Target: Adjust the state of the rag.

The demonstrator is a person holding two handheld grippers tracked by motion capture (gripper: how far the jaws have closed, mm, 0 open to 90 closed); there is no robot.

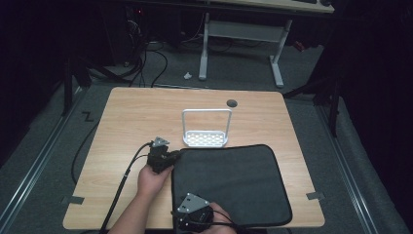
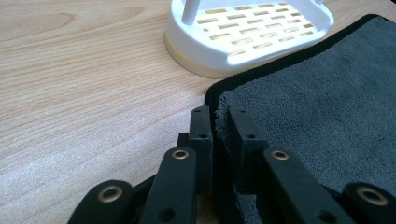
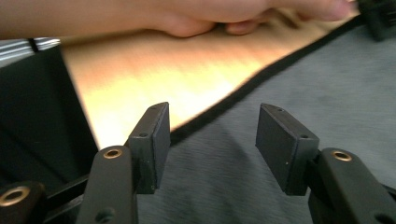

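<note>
A dark grey mat point(image 1: 229, 183) with black edging lies flat on the near right part of the wooden table point(image 1: 131, 122). My left gripper point(image 1: 176, 155) pinches the mat's far left corner; in the left gripper view its jaws are shut on the mat's edge point(image 2: 219, 122). My right gripper point(image 1: 181, 217) hovers over the mat's near left corner, jaws open, with the grey mat point(image 3: 327, 93) and its black border point(image 3: 243, 93) below them. A white slotted rack point(image 1: 206, 139) with a tall loop handle stands just beyond the mat.
The rack's base point(image 2: 252, 35) sits close ahead of the left gripper. A round hole point(image 1: 232, 103) is in the table's far side. Cables point(image 1: 122, 185) trail off the near left edge. A desk frame point(image 1: 241, 31) stands on the floor behind.
</note>
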